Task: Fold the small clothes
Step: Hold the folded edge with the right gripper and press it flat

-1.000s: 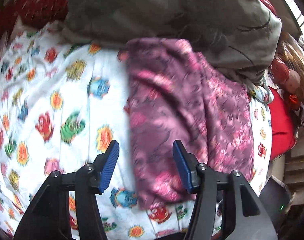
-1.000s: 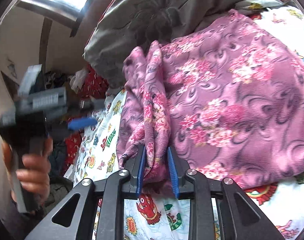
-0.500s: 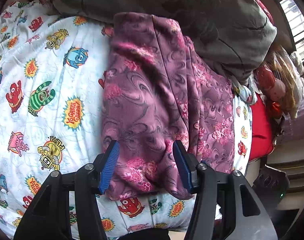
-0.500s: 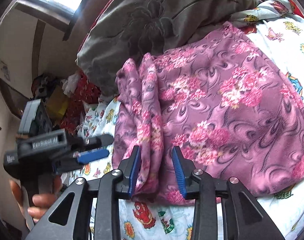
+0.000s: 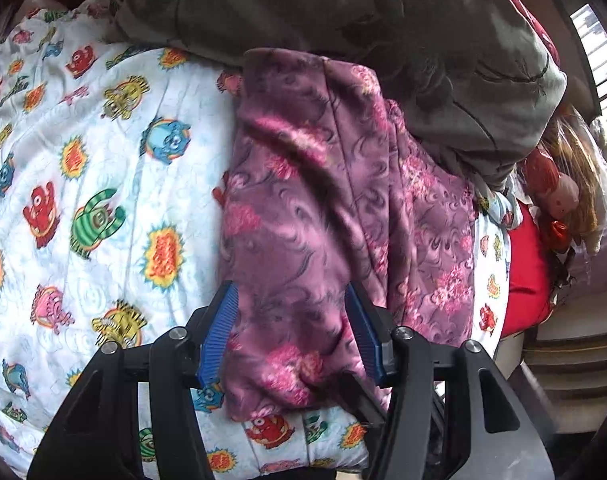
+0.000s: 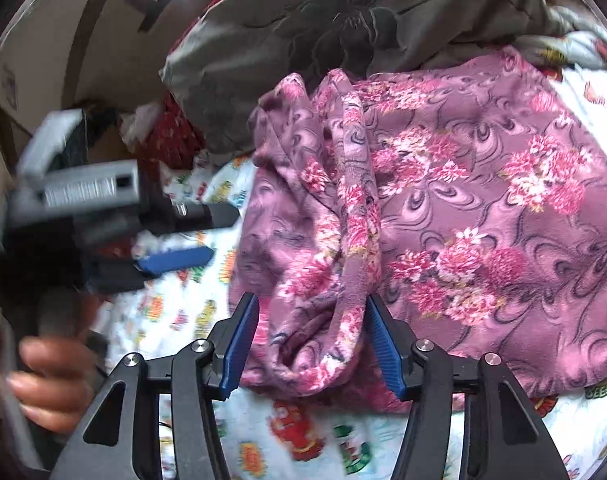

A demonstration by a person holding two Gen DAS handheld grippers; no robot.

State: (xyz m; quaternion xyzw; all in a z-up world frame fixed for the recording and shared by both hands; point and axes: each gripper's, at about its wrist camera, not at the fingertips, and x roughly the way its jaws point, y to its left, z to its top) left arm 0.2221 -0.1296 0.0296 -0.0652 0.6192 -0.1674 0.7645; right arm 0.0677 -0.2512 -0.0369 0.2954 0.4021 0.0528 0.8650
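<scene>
A purple fleece garment with pink flowers [image 5: 335, 216] lies on a white cartoon-print bedsheet [image 5: 103, 184]. It also shows in the right wrist view [image 6: 463, 220], with a bunched fold along its left side. My left gripper [image 5: 291, 336] is open, its blue pads on either side of the garment's near end. My right gripper [image 6: 311, 340] is open, its pads astride the bunched fold without pinching it. The left gripper also shows in the right wrist view [image 6: 175, 258], held by a hand at the left.
A grey-green flowered blanket [image 5: 383, 32] is heaped behind the garment and shows in the right wrist view [image 6: 323, 28]. A red cushion [image 5: 527, 272] and a doll [image 5: 559, 196] lie at the right. The bed's edge runs close in front of both grippers.
My right gripper has opened and let go of the garment's bunched fold. My left gripper, open throughout, has come over the garment's end from the left.
</scene>
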